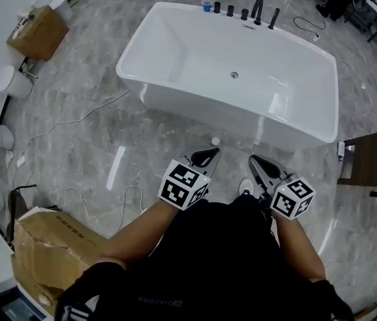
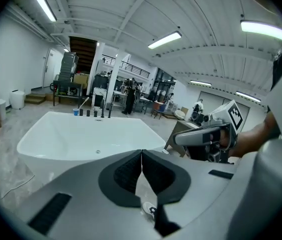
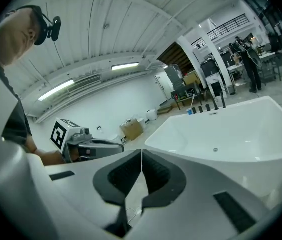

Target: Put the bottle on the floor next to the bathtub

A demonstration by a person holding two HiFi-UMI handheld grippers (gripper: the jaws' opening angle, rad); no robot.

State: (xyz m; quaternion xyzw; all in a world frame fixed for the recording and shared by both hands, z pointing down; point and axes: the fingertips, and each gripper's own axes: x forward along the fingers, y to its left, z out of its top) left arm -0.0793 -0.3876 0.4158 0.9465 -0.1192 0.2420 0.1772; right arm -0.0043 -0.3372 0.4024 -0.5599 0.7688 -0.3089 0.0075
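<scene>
A white bathtub [image 1: 228,79] stands on the grey marble floor. A small white bottle [image 1: 215,141], seen from above, stands on the floor close to the tub's near wall. My left gripper [image 1: 206,156] hovers just on my side of the bottle, jaws shut and empty. My right gripper [image 1: 261,166] is beside it to the right, also shut with nothing held. In the left gripper view the shut pads [image 2: 141,159] point at the tub [image 2: 81,134], with the right gripper [image 2: 208,136] alongside. The right gripper view shows its closed pads [image 3: 141,160], the tub [image 3: 231,129] and the left gripper [image 3: 88,146].
Black taps [image 1: 255,11] and a blue cup [image 1: 206,5] sit on the tub's far rim. Cardboard boxes lie at the far left [image 1: 38,32] and near left [image 1: 51,253]. A white cable [image 1: 88,119] trails over the floor. A dark wooden stool [image 1: 375,166] stands at the right.
</scene>
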